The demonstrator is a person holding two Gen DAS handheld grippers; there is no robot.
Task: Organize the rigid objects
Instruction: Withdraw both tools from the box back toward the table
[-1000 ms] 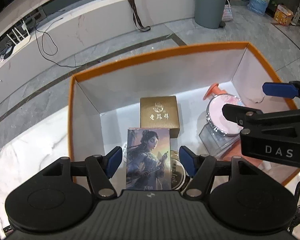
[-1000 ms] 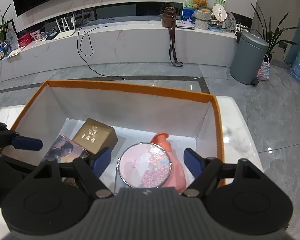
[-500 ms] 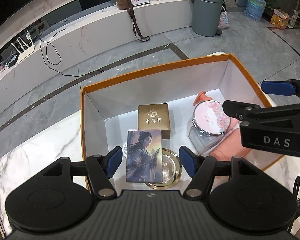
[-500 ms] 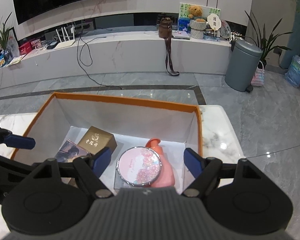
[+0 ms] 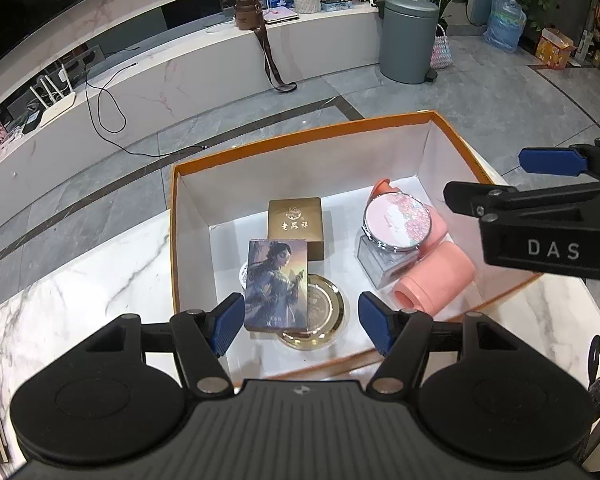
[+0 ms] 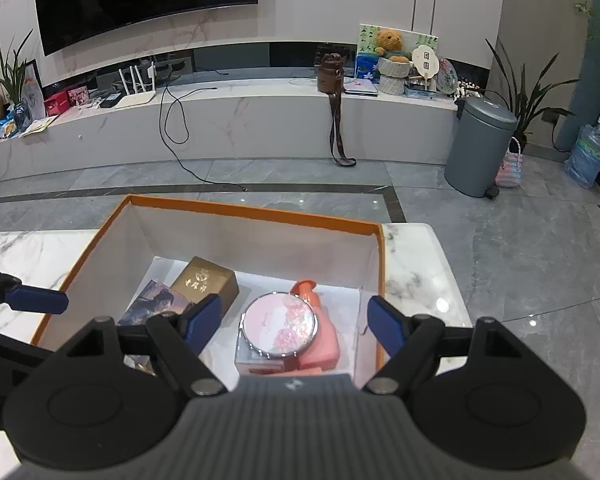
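The left gripper (image 5: 302,326) hangs above the near end of the orange-rimmed box (image 5: 300,130), its blue-padded jaws standing apart with nothing between them. The right gripper (image 6: 290,326) hangs over the same box from the other side, its jaws likewise parted and holding nothing; in the left wrist view it juts in over the box's right wall.

Everything sorted lies on the box's white floor. Toward the box's near left side a picture card box (image 5: 278,286) showing a painted figure rests partly on top of a round gold tin (image 5: 324,316). Just behind it, nearer the box's middle, sits a gold square box (image 5: 296,226) with printed characters on its lid. On the box's right side a round pink compact mirror (image 5: 398,222) lies on a clear plastic case (image 5: 374,262), and both lean against a pink bottle (image 5: 436,280) lying on its side with its neck pointing at the box's far wall.

The box itself stands on a white marble table (image 6: 416,276). Beyond the box a grey tiled floor runs to a long white ledge, with a grey pedal bin (image 6: 480,148) to the far right of the box.
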